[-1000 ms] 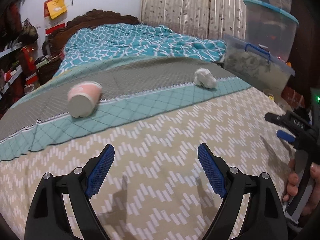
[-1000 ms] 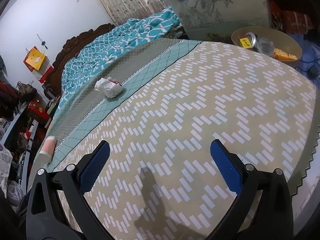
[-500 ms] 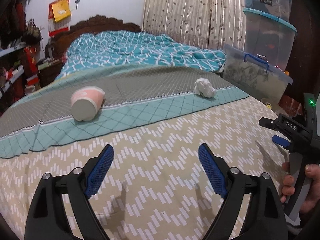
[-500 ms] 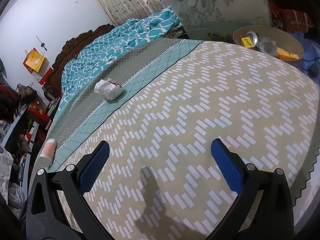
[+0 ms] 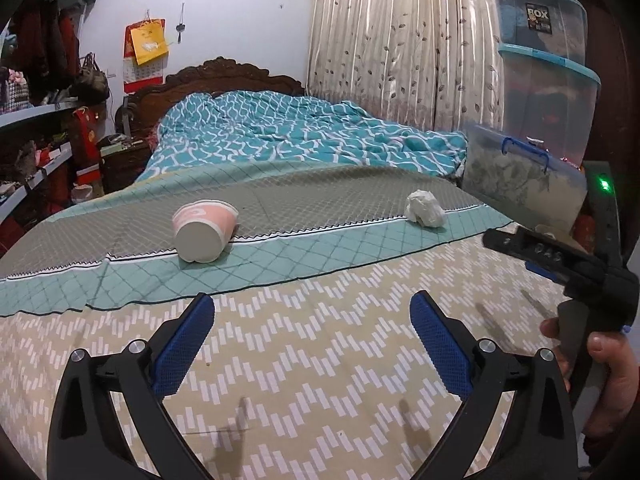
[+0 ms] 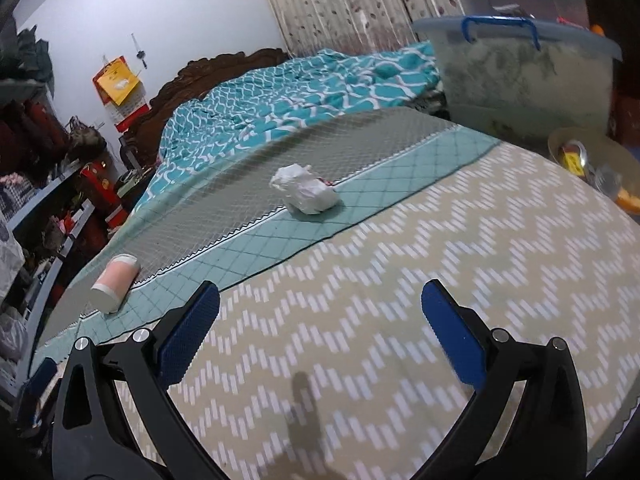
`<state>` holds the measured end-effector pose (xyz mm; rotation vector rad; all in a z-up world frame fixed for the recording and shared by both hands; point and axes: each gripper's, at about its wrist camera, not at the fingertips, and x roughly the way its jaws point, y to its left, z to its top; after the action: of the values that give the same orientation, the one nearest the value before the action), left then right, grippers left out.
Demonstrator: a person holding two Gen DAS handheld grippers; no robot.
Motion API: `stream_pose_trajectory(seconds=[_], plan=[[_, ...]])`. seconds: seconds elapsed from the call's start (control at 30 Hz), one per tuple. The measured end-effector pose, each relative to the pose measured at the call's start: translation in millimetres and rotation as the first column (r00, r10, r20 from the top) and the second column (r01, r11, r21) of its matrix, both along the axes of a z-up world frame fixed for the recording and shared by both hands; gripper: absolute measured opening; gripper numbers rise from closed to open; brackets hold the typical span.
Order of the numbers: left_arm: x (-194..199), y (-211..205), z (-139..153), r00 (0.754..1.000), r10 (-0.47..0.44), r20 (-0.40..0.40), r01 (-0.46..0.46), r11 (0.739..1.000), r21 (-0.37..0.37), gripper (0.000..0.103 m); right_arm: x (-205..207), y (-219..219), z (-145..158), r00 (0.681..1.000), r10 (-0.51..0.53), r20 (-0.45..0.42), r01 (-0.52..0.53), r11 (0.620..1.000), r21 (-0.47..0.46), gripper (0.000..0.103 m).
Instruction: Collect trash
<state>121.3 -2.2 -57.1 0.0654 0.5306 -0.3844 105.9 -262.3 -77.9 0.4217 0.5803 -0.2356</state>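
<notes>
A pink and white paper cup (image 5: 205, 230) lies on its side on the bed's teal band, ahead and left of my left gripper (image 5: 312, 340); it also shows in the right wrist view (image 6: 115, 283). A crumpled white paper wad (image 5: 425, 208) lies further right on the same band, ahead of my right gripper (image 6: 320, 328) in the right wrist view (image 6: 306, 194). Both grippers are open and empty, hovering over the beige zigzag bedspread (image 5: 320, 360). The right gripper's body, in a hand, shows at the left wrist view's right edge (image 5: 568, 268).
A crumpled teal quilt (image 5: 300, 136) and dark wooden headboard (image 5: 224, 76) lie at the far end. Stacked plastic storage boxes (image 5: 536, 80) stand right of the bed. A bowl with small items (image 6: 592, 164) sits beside the bed. Cluttered shelves (image 5: 36, 152) line the left.
Both grippers have moved forward and tilted up. The cup and paper wad look nearer and more centred. Both grippers stay open.
</notes>
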Motion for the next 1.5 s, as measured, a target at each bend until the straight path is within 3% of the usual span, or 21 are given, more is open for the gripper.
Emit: stream_pose_trajectory(seconds=[0.23,0.47,0.73,0.9,1.0,1.1,1.17,1.3,1.43,1.5], plan=[[-6.7,-7.4,0.5,0.999,-0.01,0.032,0.009,0.999,0.042,0.095,-15.0,-10.6,0.3,0.997,-0.034,0.064,0.03,0.998,0.064,0.1],[-2.2,-0.8,0.3,1.0,0.014,0.012,-0.014,1.0,0.012,0.094,-13.7,-6.7,0.6,0.998,-0.004,0.058,0.001,0.998,0.061,0.1],[21.1,20.0,-1.4,0.993,0.045,-0.111,-0.053,0.996,-0.076,0.094,-14.3,-9.8,-0.3,0.998,0.006,0.061,-0.011,0.996,0.084,0.1],[49.5,39.8,19.6,0.987,0.128,-0.098,-0.131,0.991,-0.017,0.094,-9.3,-5.7,-0.5,0.998,0.038,0.055,-0.042,0.996,0.083,0.1],[86.9,62.7,32.0,0.966,0.208,-0.155,-0.213,0.977,-0.016,0.094,-6.4,-2.8,-0.8,0.997,0.057,0.052,-0.062,0.995,0.082,0.1],[136.4,82.4,29.0,0.928,0.252,-0.276,-0.273,0.961,-0.041,0.094,-6.2,-2.3,-1.0,0.996,0.072,0.061,-0.078,0.993,0.088,0.1],[158.9,85.7,24.2,0.913,0.279,-0.298,-0.303,0.952,-0.037,0.094,-7.0,-3.2,-1.3,0.995,0.072,0.066,-0.078,0.992,0.095,0.1],[196.5,68.2,7.7,0.905,0.294,-0.307,-0.29,0.955,0.061,0.094,-6.1,-3.0,-1.8,0.995,0.08,0.067,-0.087,0.991,0.099,0.1],[219.0,52.9,-14.9,0.879,0.273,-0.39,-0.262,0.962,0.084,0.094,-6.8,-3.2,-2.1,0.994,0.084,0.07,-0.091,0.99,0.104,0.1],[219.2,52.9,-23.9,0.868,0.282,-0.409,-0.269,0.959,0.09,0.084,-6.6,-3.2,-2.4,0.994,0.086,0.069,-0.093,0.99,0.106,0.1]])
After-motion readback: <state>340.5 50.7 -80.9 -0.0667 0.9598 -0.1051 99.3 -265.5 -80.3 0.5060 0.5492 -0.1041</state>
